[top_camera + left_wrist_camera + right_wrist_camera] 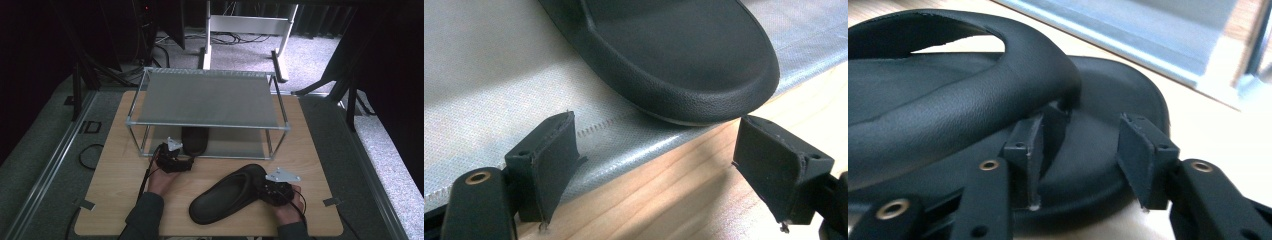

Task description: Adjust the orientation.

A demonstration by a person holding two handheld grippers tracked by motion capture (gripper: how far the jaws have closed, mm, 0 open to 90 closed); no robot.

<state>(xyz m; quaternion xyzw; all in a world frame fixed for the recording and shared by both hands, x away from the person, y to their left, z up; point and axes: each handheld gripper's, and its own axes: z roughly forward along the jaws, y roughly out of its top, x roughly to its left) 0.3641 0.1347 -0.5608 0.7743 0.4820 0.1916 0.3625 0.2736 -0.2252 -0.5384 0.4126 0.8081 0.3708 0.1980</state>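
- Two black rubber slides: one (231,194) lies on the wooden worktop (115,185), right tool (1083,150) part-open astride its rim, pads not pressing.
- Left tool (656,165) gapes wide at the shelved slide (684,60), holding nothing.

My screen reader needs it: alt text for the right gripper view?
The right hand-held gripper is at a black slide sandal on the wooden table, one jaw against the strap's edge, the other over the footbed. A grey shelf lies beyond.
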